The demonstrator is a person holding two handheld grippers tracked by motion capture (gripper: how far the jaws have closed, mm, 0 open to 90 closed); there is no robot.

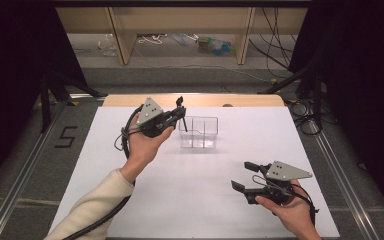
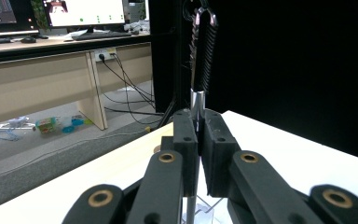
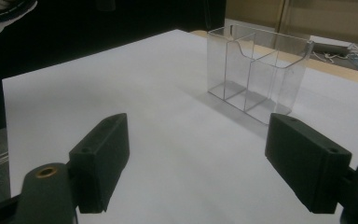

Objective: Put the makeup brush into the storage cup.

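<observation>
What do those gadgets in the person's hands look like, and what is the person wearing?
Each hand carries a black two-jaw tool: the left gripper and the right gripper. Both have blocky black pads, brass-coloured pivot pins, a grey three-cornered plate with small holes on top, and a trailing black cable. The left arm wears a cream long sleeve.

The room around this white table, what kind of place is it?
Probably a lab or office workroom. Desks stand behind the white table, computer monitors sit on one, and loose cables trail over the carpeted floor. Black curtains screen both sides.
</observation>
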